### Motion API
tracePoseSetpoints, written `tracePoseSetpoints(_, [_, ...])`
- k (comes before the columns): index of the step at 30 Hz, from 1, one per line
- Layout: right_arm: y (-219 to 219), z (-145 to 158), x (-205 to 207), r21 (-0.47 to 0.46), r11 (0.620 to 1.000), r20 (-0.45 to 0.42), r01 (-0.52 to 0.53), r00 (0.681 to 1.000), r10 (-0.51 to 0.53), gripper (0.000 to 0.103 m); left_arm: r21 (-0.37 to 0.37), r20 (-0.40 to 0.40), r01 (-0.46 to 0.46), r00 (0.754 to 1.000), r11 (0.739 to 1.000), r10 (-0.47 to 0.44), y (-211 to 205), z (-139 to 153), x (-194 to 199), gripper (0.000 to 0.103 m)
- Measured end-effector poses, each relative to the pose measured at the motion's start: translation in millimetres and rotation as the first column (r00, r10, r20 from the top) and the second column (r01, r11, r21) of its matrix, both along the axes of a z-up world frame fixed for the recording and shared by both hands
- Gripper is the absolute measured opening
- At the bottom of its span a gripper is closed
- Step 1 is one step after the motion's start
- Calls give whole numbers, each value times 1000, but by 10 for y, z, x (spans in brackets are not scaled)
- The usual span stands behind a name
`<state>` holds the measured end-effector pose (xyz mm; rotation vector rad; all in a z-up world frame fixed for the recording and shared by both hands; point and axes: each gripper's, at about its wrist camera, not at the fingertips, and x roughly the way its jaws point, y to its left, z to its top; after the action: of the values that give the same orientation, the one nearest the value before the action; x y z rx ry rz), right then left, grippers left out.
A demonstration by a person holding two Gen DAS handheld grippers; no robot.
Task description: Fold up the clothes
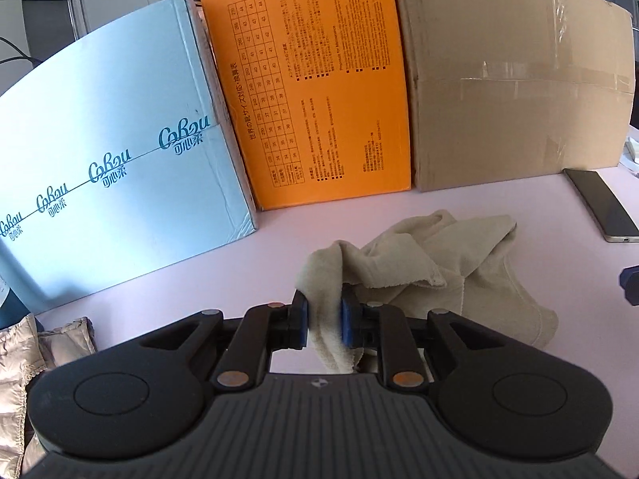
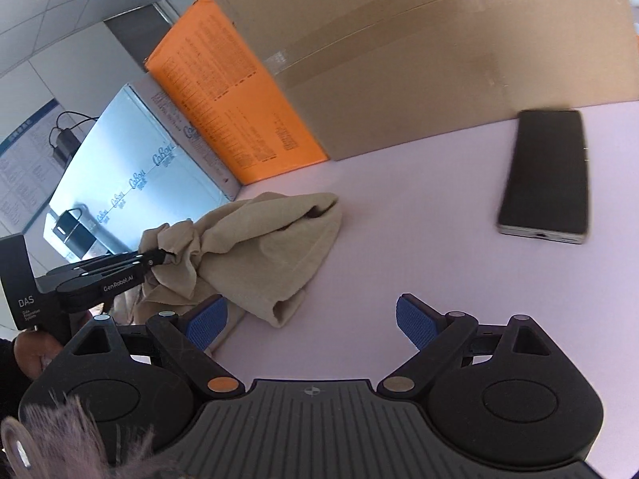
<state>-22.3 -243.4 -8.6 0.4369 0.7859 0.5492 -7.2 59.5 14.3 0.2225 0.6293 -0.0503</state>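
Note:
A crumpled beige cloth (image 1: pixel 431 263) lies on the pale pink table (image 1: pixel 223 279). My left gripper (image 1: pixel 324 319) is shut on a bunched fold of that cloth, which sticks up between the blue pads (image 1: pixel 348 319). In the right wrist view the same beige cloth (image 2: pixel 263 247) is pulled up at its left end by the left gripper (image 2: pixel 161 257), held by a hand at the lower left. My right gripper (image 2: pixel 311 319) stands open just right of the cloth's near corner, with only bare table between its fingers (image 2: pixel 415 325).
Three boxes line the table's far side: a light blue box (image 1: pixel 116 151), an orange box (image 1: pixel 315 92) and a brown cardboard box (image 1: pixel 519 80). A dark phone (image 2: pixel 547 175) lies on the table to the right. A quilted pale garment (image 1: pixel 16 363) sits at the lower left.

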Motion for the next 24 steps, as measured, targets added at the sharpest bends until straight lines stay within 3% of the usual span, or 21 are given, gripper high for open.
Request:
tracePoseSetpoints(5, [346, -211, 328, 104, 993, -98, -59, 993, 69, 92, 10, -5, 0, 1000, 1000, 0, -2, -52, 10, 19])
tracePoseSetpoints(9, [554, -296, 472, 94, 994, -128, -46, 990, 58, 87, 5, -7, -8, 1000, 1000, 8, 34, -49, -16, 23])
tracePoseSetpoints(10, [605, -306, 498, 92, 995, -131, -50, 989, 61, 73, 1, -8, -9, 1000, 1000, 9, 40, -54, -14, 24])
tracePoseSetpoints(11, [669, -330, 535, 79, 995, -148, -66, 986, 77, 34, 0, -11, -11, 1000, 1000, 11, 43, -62, -11, 24])
tracePoseSetpoints(12, [733, -354, 572, 67, 994, -165, -83, 982, 93, 12, -2, -15, -9, 1000, 1000, 9, 48, -66, -5, 24])
tracePoseSetpoints(13, [789, -375, 601, 61, 993, -179, -97, 978, 107, 6, -6, -17, -9, 1000, 1000, 9, 53, -64, -4, 24])
tracePoseSetpoints(18, [795, -183, 539, 187, 977, -125, -101, 984, 126, 6, -47, 47, -76, 996, 996, 78, 96, 172, -33, 18])
tracePoseSetpoints(22, [555, 221, 420, 381, 922, -40, -65, 995, 87, 6, -78, 143, -137, 979, 987, 147, 231, 564, -36, 18])
tracePoseSetpoints(24, [385, 411, 345, 429, 902, 2, -40, 999, 44, 6, -80, 168, -160, 971, 984, 172, 294, 700, -23, 18])
